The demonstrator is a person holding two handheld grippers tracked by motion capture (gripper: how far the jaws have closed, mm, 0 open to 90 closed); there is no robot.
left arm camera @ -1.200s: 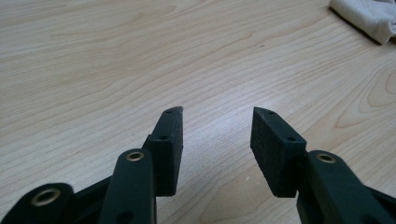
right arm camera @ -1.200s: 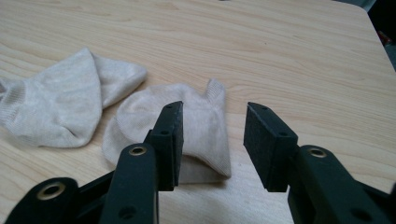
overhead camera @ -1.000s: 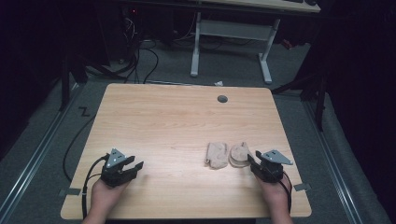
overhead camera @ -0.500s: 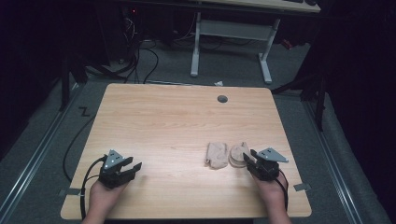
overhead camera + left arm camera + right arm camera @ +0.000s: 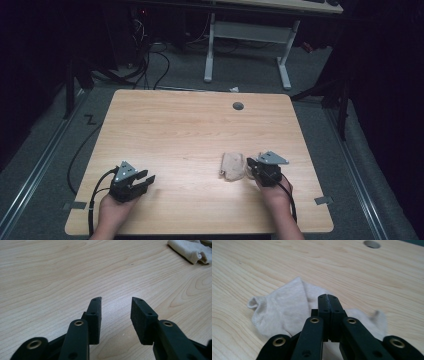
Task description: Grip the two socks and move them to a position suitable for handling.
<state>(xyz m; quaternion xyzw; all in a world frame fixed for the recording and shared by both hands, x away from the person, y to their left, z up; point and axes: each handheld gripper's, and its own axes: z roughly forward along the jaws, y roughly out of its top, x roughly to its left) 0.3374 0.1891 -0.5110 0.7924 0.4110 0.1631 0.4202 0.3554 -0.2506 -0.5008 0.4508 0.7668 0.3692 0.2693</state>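
While the right hand-held gripper [image 5: 328, 298] sits pinched together over the sock [image 5: 284, 311] near the counter's [image 5: 190, 130] front edge, left hand-held gripper [image 5: 116, 305] spread apart, I'd lift slowly.

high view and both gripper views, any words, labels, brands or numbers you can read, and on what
None: no readable text anywhere.
The table is bare wood grain, with no label.
The beige sock has no tag or print.
The left gripper and right gripper show plain black jaws with screws, no markings.
The desk behind is too dark and far to show any text.
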